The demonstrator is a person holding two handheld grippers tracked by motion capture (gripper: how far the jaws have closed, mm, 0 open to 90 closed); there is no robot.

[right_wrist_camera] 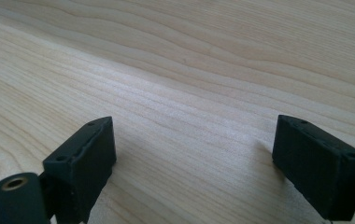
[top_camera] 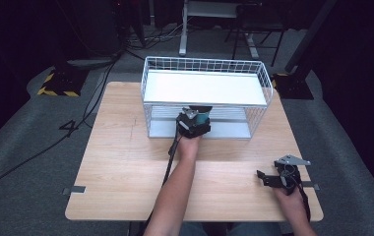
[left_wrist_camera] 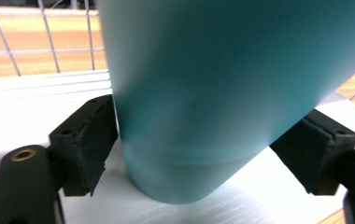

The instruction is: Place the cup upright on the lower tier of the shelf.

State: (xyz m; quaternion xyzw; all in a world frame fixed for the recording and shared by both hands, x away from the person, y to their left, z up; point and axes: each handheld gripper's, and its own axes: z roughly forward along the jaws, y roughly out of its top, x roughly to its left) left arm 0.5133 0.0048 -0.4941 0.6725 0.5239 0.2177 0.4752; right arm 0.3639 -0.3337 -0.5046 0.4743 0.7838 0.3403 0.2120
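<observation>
Teal cup (left_wrist_camera: 222, 93) between left gripper (left_wrist_camera: 213, 154) jaws, inside wire rack (top_camera: 259, 73).

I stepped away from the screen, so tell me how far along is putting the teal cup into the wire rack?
Nearly done. The left tool is shut on the teal cup, tilted, its base on or just above the white lower shelf of the wire rack. Left: stand it upright, release, withdraw. The right tool rests open over the wooden table, holding nothing.
</observation>
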